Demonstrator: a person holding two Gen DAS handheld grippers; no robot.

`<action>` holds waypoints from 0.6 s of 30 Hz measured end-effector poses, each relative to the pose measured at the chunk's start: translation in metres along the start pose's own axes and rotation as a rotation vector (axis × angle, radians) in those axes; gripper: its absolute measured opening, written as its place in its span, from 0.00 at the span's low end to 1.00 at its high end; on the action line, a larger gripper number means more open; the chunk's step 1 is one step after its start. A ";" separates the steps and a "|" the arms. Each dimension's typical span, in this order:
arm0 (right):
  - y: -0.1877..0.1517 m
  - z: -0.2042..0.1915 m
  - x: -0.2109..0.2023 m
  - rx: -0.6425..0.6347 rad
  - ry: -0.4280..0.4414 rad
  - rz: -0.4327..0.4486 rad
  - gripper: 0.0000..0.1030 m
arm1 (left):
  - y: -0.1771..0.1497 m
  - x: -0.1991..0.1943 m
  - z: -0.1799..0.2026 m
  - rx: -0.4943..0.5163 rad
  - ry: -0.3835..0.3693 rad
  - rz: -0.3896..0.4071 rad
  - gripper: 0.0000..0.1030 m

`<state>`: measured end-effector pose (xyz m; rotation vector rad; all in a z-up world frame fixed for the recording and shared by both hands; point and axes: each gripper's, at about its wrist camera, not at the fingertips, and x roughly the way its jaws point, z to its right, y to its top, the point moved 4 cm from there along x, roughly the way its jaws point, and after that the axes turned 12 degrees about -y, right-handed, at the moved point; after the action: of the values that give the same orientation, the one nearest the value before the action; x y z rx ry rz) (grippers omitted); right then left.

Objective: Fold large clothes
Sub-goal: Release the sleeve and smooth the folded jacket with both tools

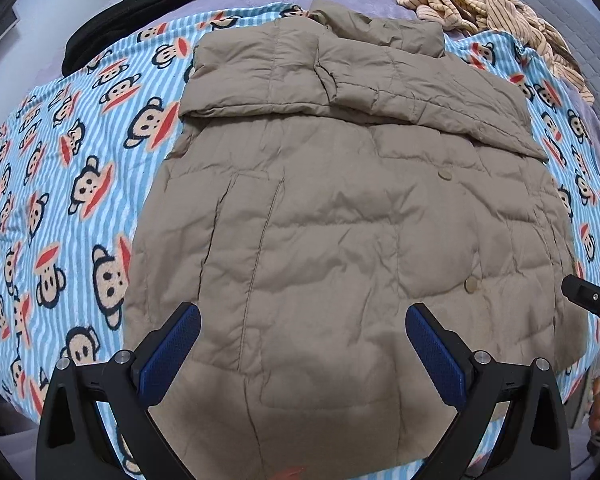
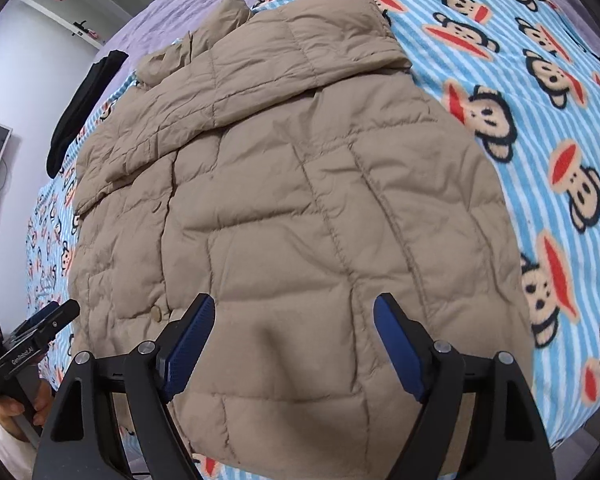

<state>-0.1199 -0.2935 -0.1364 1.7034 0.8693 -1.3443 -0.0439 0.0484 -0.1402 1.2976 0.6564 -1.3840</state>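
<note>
Partway, by my reading: the tan puffer jacket (image 1: 340, 216) lies flat on the monkey-print blanket (image 1: 60, 200) over the bed, with both sleeves already folded across the chest below the collar, so the side folds look done. Left gripper (image 1: 303, 326) and right gripper (image 2: 295, 314) both hover above the hem end, jaws spread wide, nothing held. Remaining, I judge: grasp the hem and fold the body up toward the collar, perhaps once more to compact it.
</note>
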 end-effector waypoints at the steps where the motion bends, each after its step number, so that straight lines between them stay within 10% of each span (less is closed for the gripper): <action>1: -0.006 -0.005 -0.001 0.005 0.008 -0.006 1.00 | -0.005 -0.004 -0.002 0.006 0.008 0.001 0.99; 18: -0.071 -0.045 -0.030 0.100 0.009 -0.054 1.00 | -0.061 -0.042 -0.034 0.053 0.040 -0.032 0.99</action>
<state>-0.1682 -0.2221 -0.1129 1.7743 0.8717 -1.4387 -0.0957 0.1091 -0.1258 1.3652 0.6743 -1.4122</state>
